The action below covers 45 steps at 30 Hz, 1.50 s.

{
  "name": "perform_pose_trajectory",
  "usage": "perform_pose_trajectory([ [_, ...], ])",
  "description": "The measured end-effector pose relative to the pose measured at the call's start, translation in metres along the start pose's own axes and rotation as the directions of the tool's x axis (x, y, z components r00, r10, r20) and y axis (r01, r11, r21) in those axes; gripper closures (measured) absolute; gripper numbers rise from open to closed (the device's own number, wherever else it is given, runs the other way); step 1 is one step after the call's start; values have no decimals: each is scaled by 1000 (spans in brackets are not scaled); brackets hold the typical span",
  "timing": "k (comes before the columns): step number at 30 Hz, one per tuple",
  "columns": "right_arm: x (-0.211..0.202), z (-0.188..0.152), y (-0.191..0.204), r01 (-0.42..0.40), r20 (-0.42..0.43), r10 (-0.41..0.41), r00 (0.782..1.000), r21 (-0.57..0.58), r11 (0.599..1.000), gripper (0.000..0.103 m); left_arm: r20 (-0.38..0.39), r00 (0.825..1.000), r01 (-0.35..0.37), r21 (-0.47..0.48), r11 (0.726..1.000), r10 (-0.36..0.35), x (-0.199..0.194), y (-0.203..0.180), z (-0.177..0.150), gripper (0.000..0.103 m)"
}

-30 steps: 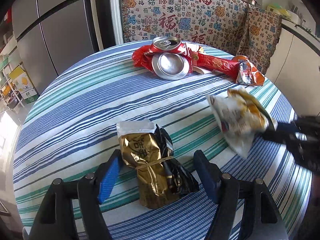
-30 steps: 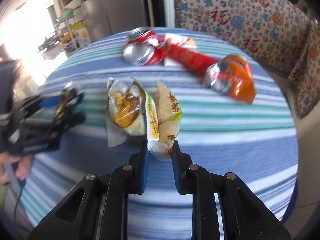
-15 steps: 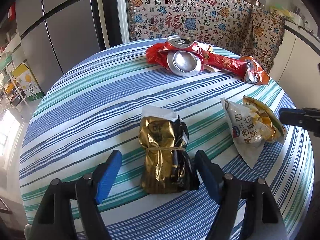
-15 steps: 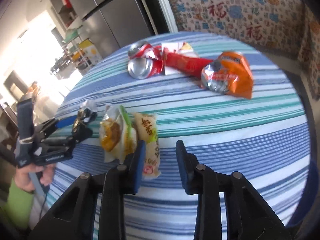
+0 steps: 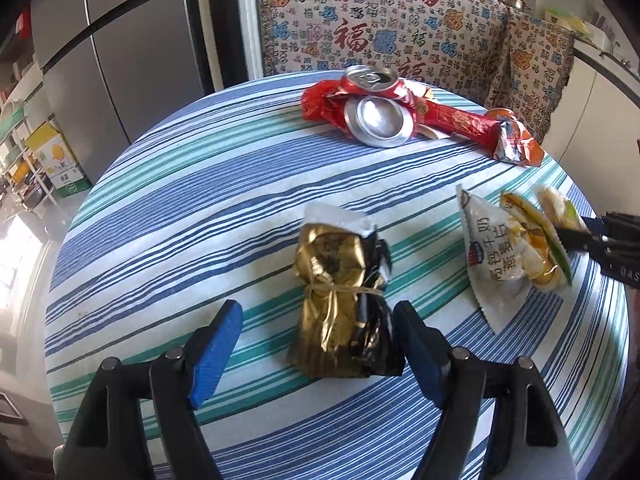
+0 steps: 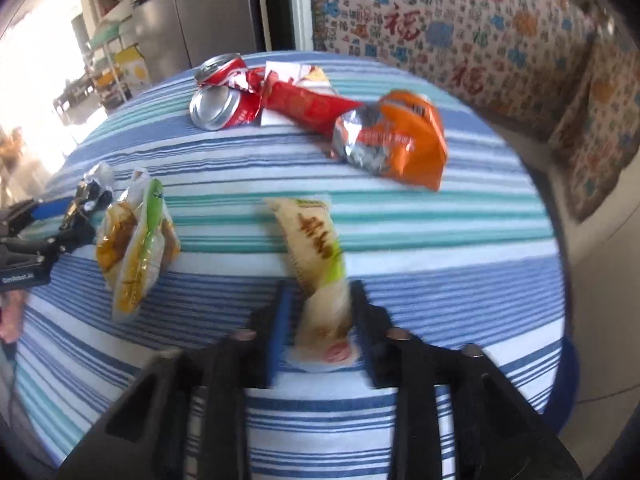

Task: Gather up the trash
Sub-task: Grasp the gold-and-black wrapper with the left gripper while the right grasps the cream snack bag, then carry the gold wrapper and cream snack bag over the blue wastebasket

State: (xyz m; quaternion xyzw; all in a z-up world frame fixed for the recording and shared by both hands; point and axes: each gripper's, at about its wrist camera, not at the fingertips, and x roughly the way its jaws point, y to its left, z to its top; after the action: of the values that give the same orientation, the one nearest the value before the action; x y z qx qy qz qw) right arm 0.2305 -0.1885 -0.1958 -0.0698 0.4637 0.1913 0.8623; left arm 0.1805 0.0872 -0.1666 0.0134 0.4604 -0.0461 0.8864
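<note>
A gold and black wrapper (image 5: pixel 344 300) tied with string lies on the striped table between the fingers of my left gripper (image 5: pixel 320 344), which is open around it. My right gripper (image 6: pixel 320 320) has a yellow-green snack wrapper (image 6: pixel 316 256) between its pads, with small gaps on both sides. A white and yellow snack bag (image 6: pixel 136 240) lies to its left; it also shows in the left wrist view (image 5: pixel 508 256). Two crushed red cans (image 5: pixel 372 108), a red wrapper (image 5: pixel 456 120) and an orange bag (image 6: pixel 396 140) lie at the far side.
The round table (image 5: pixel 200 200) has a blue, green and white striped cloth. A patterned cloth-covered seat (image 5: pixel 400 28) stands behind it. A grey fridge (image 5: pixel 100 60) stands at the back left. The table edge runs close on the right (image 6: pixel 552 240).
My right gripper opened, then moved to the right of the white bag and now has the yellow-green wrapper between its pads. My left gripper stayed open around the gold wrapper.
</note>
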Motion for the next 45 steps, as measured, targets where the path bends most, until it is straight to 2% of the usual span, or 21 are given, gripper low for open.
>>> perform_pose_trajectory([
  [1, -1, -2, 1, -20, 7, 20, 1000, 1, 1000, 25, -3, 1000, 2, 1, 1000, -2, 0, 2, 0, 23],
  [2, -1, -3, 5, -28, 2, 28, 1000, -11, 1000, 20, -5, 1000, 6, 6, 1000, -6, -1, 4, -1, 23],
  [5, 4, -3, 17, 24, 5, -23, 1000, -72, 997, 20, -8, 1000, 26, 33, 999, -26, -2, 6, -4, 23],
  [10, 18, 12, 10, 21, -15, -21, 1000, -54, 998, 19, -21, 999, 42, 39, 998, -42, -3, 4, -2, 22],
  [12, 19, 21, 2, 22, -45, -24, 999, -37, 999, 24, -27, 996, 87, 37, 996, -86, -5, 4, 0, 22],
  [14, 15, 28, -7, -2, -75, 1, 997, -11, 1000, 43, -34, 992, 121, 29, 992, -120, -4, 3, 2, 22],
  [16, 11, 34, -9, -76, -102, 75, 992, -6, 997, 44, -42, 992, 117, 32, 993, -115, -2, 3, 6, 22],
  [19, 10, 38, -6, -68, -148, 58, 987, -58, 996, 45, -51, 991, 128, 29, 991, -127, 3, 2, 15, 22],
  [20, 10, 39, -6, -70, -158, 60, 986, -64, 995, 55, -60, 989, 136, 29, 990, -134, 5, 2, 18, 22],
  [21, 10, 41, -7, -74, -159, 63, 985, -60, 995, 71, -65, 989, 134, 29, 991, -132, 6, 1, 19, 25],
  [22, 10, 43, -8, -71, -156, 63, 986, -50, 996, 87, -64, 990, 125, 34, 992, -123, 6, 0, 20, 44],
  [23, 6, 43, -11, -65, -149, 59, 987, -36, 997, 87, -60, 992, 113, 44, 993, -110, 5, 0, 20, 61],
  [30, -42, 36, -32, -87, -29, 89, 996, 57, 995, 88, -4, 989, 148, -21, 989, -148, -20, 11, 18, 64],
  [34, -66, 32, -58, -80, 24, 78, 997, 120, 990, 87, 43, 981, 191, -19, 982, -190, -44, -6, 28, 64],
  [40, -113, 9, -120, -2, 81, -18, 997, 236, 972, 87, 81, 945, 312, 66, 948, -317, -76, -86, 59, 64],
  [45, -148, -21, -182, 99, 89, -139, 986, 354, 930, 87, 43, 878, 463, 170, 870, -476, -82, -193, 89, 64],
])
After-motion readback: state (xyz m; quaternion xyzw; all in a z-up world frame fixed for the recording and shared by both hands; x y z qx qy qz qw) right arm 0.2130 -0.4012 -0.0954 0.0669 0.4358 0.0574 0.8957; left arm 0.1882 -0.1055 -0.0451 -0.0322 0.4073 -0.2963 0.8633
